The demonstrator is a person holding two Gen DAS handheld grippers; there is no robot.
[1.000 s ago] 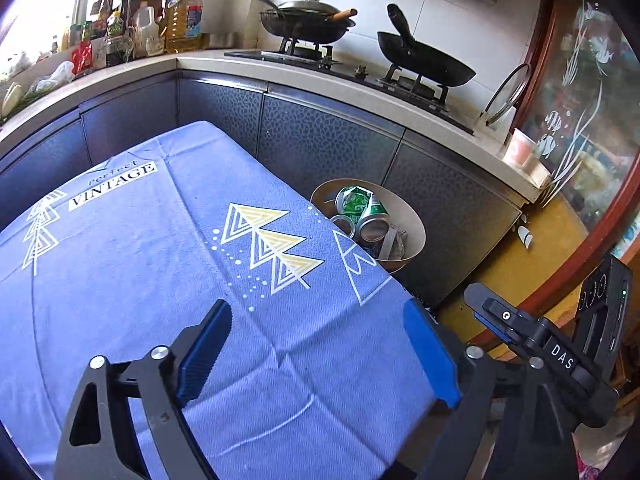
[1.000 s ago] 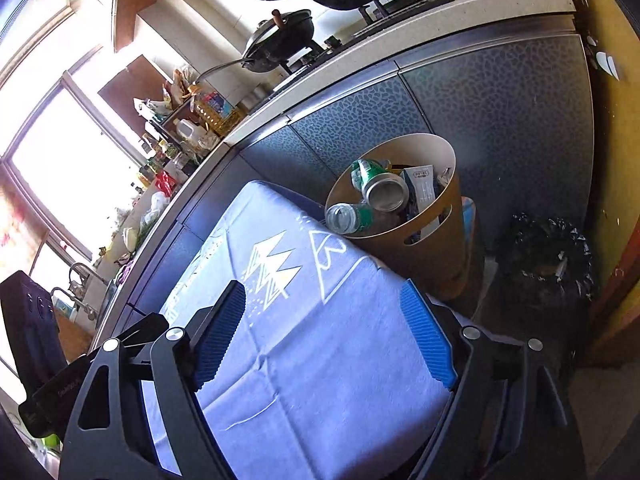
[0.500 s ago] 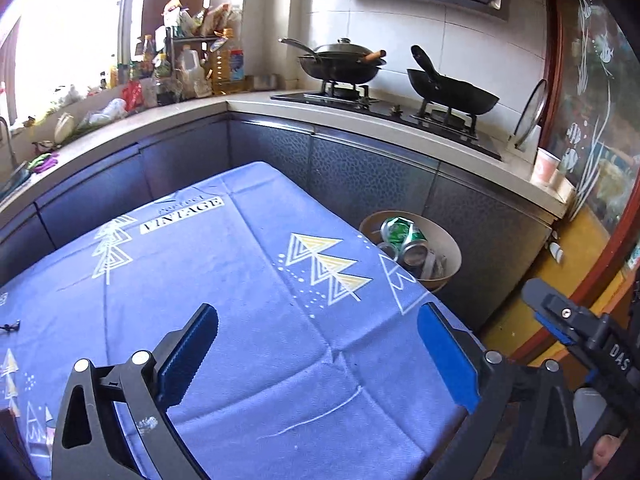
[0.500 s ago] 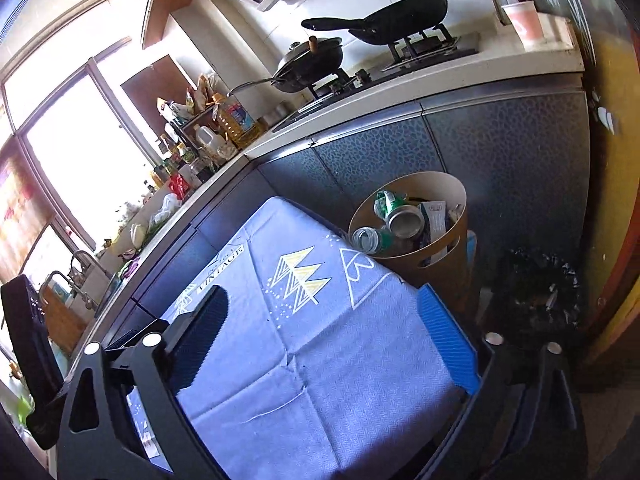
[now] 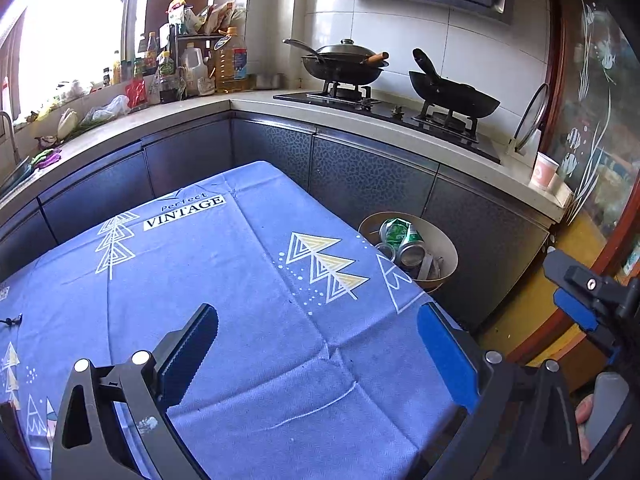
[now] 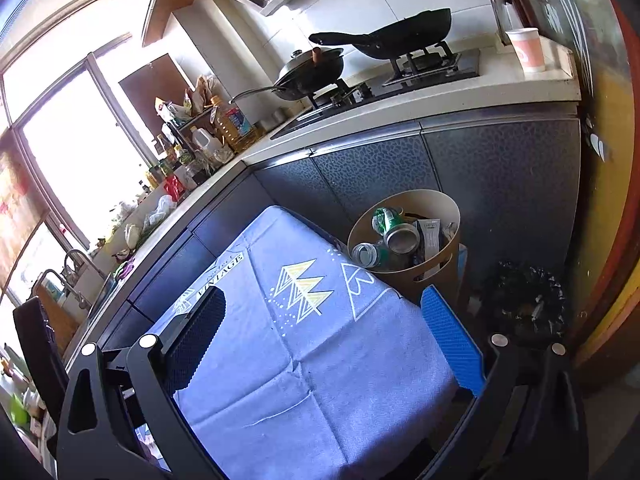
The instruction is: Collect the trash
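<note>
A tan round waste bin [image 5: 448,246] stands on the floor beyond the far right corner of the table; it also shows in the right wrist view [image 6: 438,270]. Inside lie crushed green and silver cans [image 5: 402,236] [image 6: 394,232] and a grey wrapper [image 6: 430,234]. My left gripper [image 5: 320,350] is open and empty, held above the blue tablecloth [image 5: 224,280]. My right gripper [image 6: 326,336] is open and empty above the same cloth [image 6: 340,360]. The right gripper's body [image 5: 588,300] shows at the right edge of the left wrist view.
A kitchen counter [image 5: 400,120] wraps around behind, with two woks on a stove [image 5: 348,68], bottles [image 5: 188,68] and a paper cup [image 5: 544,170]. Dark cabinets [image 5: 368,176] sit close behind the table. A black bag [image 6: 528,300] lies on the floor right of the bin.
Both grippers have pulled back and risen away from the bin, so the bin looks smaller and more of the table and counter shows. Both stay open and empty.
</note>
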